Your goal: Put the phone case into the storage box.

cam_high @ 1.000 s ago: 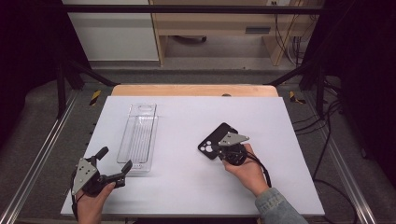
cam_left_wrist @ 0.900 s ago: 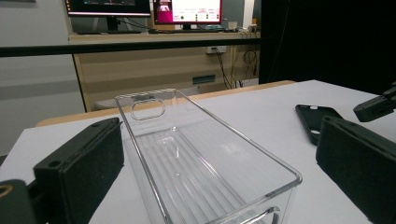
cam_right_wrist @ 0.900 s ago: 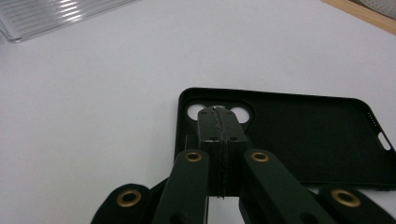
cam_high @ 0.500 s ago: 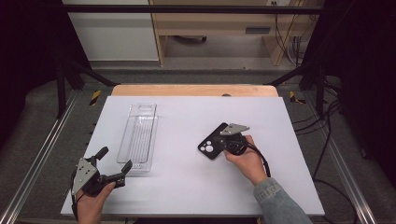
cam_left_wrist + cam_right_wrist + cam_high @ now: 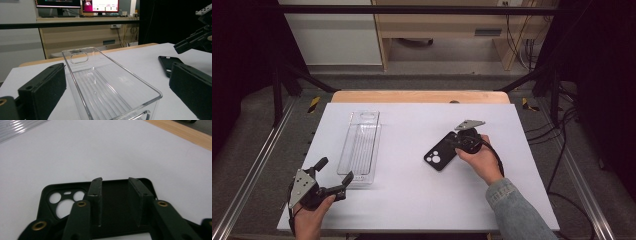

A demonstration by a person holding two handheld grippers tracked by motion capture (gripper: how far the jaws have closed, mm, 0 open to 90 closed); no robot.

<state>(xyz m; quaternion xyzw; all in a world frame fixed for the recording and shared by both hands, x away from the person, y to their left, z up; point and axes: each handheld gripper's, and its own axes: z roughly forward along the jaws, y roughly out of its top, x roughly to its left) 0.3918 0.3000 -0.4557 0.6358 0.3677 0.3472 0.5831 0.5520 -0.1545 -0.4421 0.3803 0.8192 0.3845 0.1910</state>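
The black, flat, rectangular phone case with round camera cut-outs (image 5: pixel 440 154) lay on the white table (image 5: pixel 412 200) right of centre in the high view, tilted, its cut-outs toward the lower left. The right claw (image 5: pixel 457 141) sat at the case's upper right end. In the right gripper view its jaws had just been opening and stood a little apart over the case's hollow inside (image 5: pixel 115 192), nothing pinched between them — the pads were clear of the case walls.

The left claw (image 5: pixel 334 176) rested at the lower left of the high view, jaws wide apart — just at the near end of the clear plastic, long rectangular bin (image 5: pixel 360 147), which lay empty well left of the case. In the left gripper view the bin (image 5: pixel 107 87) sat between the two pads, untouched.
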